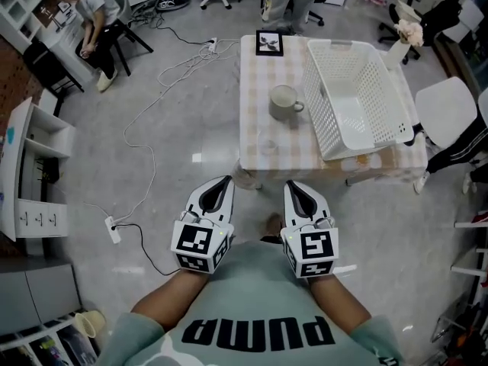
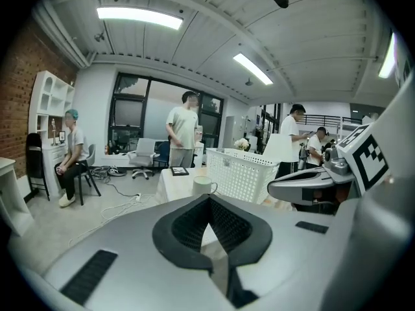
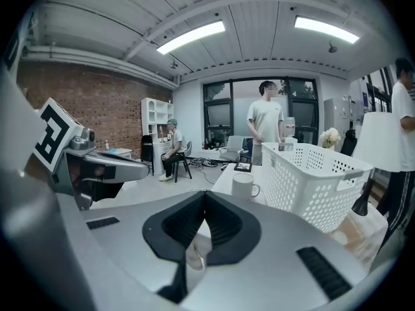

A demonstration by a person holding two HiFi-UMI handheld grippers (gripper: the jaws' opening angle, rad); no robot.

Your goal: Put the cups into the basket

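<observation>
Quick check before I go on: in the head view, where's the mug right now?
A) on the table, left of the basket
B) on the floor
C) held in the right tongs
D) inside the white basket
A: the mug stands upright on the checked table, beside the white basket and outside its left wall.
</observation>
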